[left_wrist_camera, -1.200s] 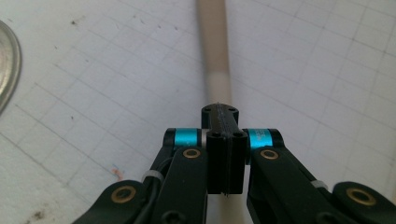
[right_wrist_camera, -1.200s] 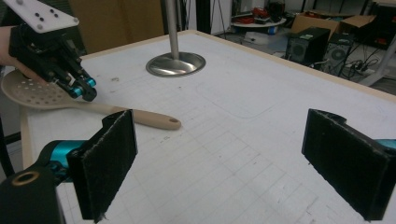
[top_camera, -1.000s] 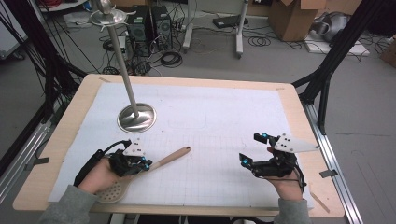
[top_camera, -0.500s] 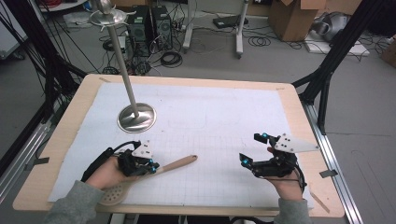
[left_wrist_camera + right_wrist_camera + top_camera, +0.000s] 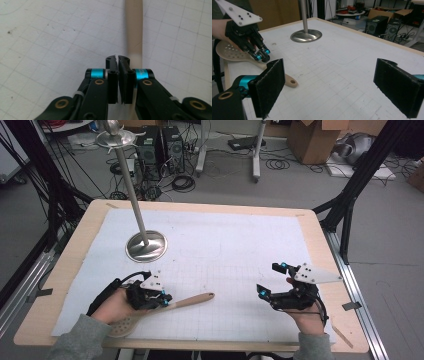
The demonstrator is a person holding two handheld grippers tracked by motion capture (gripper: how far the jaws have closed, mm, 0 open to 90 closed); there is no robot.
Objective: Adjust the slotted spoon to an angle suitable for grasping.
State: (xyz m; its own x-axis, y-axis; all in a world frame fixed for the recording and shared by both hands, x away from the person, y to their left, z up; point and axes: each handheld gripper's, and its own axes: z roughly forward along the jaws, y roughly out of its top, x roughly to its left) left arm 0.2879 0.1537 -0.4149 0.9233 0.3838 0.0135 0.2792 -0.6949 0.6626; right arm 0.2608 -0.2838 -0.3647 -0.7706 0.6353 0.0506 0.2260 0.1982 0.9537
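Spoon [image 5: 172, 305] lies on the counter [image 5: 65, 270], its handle pointing to 2 o'clock. The left gripper [image 5: 162, 301] is right over the handle, jaws pressed together and empty. The right gripper [image 5: 266, 280], jaws wide apart, sits well away at 3 o'clock.

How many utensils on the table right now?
1. A slotted wooden spoon lies at the near left of the table, beside the shut left gripper. The hand may hide part of its perforated head.

left tongs [image 5: 167, 300]: jaws closed together | right tongs [image 5: 270, 280]: jaws wide apart
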